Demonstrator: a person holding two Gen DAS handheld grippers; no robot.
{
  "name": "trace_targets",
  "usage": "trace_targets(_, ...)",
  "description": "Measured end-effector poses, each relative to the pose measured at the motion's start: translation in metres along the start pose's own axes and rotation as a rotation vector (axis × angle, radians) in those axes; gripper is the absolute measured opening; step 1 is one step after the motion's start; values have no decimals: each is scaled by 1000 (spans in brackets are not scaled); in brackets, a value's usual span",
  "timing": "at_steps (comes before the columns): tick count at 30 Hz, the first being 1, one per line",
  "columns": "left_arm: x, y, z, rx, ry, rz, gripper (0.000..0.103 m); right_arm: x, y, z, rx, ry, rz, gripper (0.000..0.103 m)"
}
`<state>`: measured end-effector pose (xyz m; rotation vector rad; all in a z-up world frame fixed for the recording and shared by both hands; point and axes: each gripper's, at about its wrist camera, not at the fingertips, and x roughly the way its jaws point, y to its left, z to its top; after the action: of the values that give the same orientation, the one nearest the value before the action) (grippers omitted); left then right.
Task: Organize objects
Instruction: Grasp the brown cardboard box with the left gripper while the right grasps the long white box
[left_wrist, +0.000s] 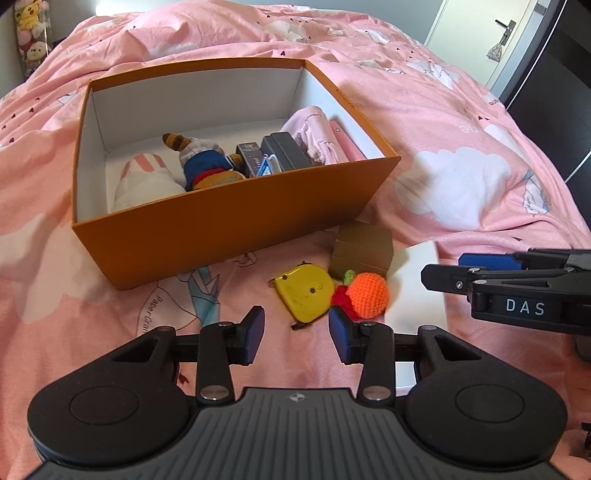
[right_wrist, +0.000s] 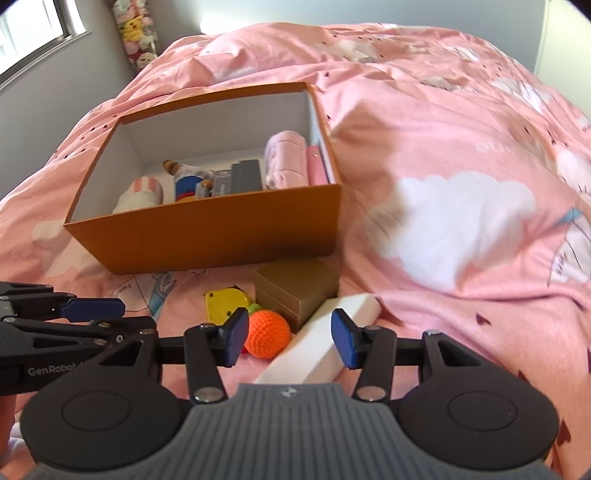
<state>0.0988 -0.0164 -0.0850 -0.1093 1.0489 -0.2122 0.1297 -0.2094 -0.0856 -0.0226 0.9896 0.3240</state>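
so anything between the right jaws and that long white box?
Nothing visible. The open right gripper already frames the long white rectangular box on the pink bedding; the orange crocheted ball sits just left of it.

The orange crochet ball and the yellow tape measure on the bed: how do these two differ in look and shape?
The orange crochet ball is round and knitted from yarn; the yellow tape measure is flat, hard and smooth. The ball has a green leaf on top; the tape measure shows small dark holes on its face. Both lie on the pink bedcover, outside the orange box, close to each other.
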Motion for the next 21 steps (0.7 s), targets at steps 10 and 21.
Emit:
trace_targets(10,11,-8,2,6,37,-55,48,19,-20,-12,113,101,23,52)
trace_targets(21,27,-11,10,11,73,-77,48,63,-41,-19,222,260,77,48)
